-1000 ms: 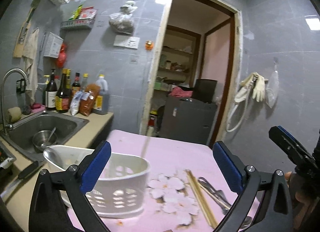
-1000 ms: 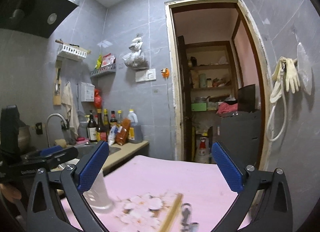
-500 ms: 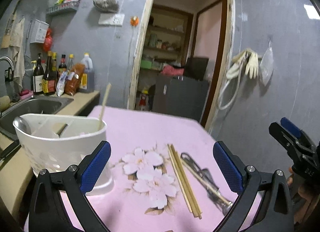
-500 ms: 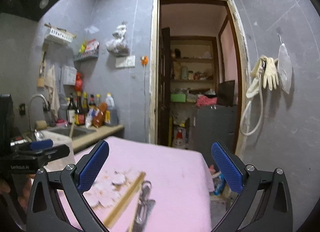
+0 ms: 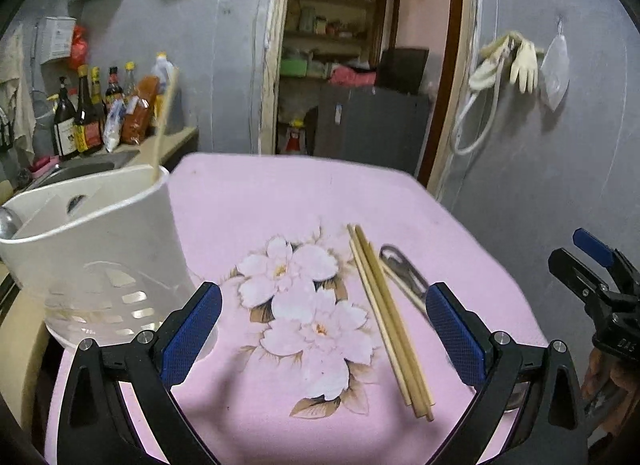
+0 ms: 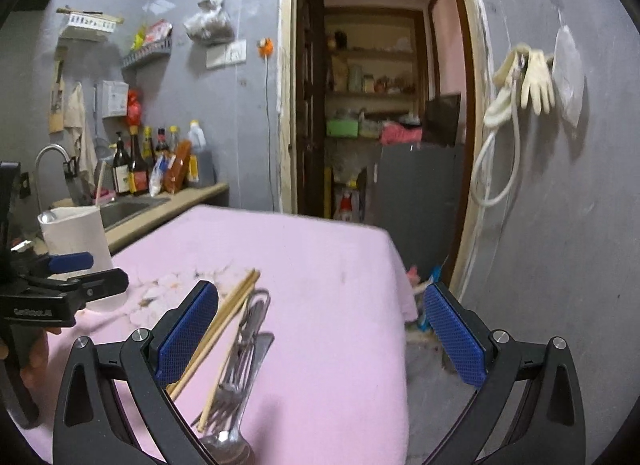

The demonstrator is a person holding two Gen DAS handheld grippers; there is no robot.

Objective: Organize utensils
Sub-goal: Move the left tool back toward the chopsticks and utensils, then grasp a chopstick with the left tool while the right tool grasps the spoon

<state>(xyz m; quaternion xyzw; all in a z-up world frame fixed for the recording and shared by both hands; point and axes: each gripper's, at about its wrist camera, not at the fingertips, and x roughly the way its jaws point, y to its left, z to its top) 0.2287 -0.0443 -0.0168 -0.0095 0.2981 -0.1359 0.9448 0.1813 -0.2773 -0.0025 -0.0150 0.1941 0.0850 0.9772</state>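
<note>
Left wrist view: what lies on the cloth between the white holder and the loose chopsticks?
Only the printed flowers on the pink tablecloth; no utensil lies between the white holder and the chopsticks. The left wrist view shows it.

Left gripper [image 5: 320,339] agape, empty; right gripper [image 6: 320,339] likewise.

A row of sauce bottles [image 5: 80,113] stands on the counter at about nine o'clock, just past the steel sink [image 6: 128,207] with its curved tap [image 6: 50,155]. Straight ahead at twelve, an open doorway [image 6: 380,105] shows cluttered shelves and a dark grey cabinet [image 5: 372,129]. Pale rubber gloves [image 6: 536,81] and a white hose [image 6: 496,169] hang on the grey wall at two o'clock. A bulging plastic bag [image 6: 210,23] hangs high at eleven.
</note>
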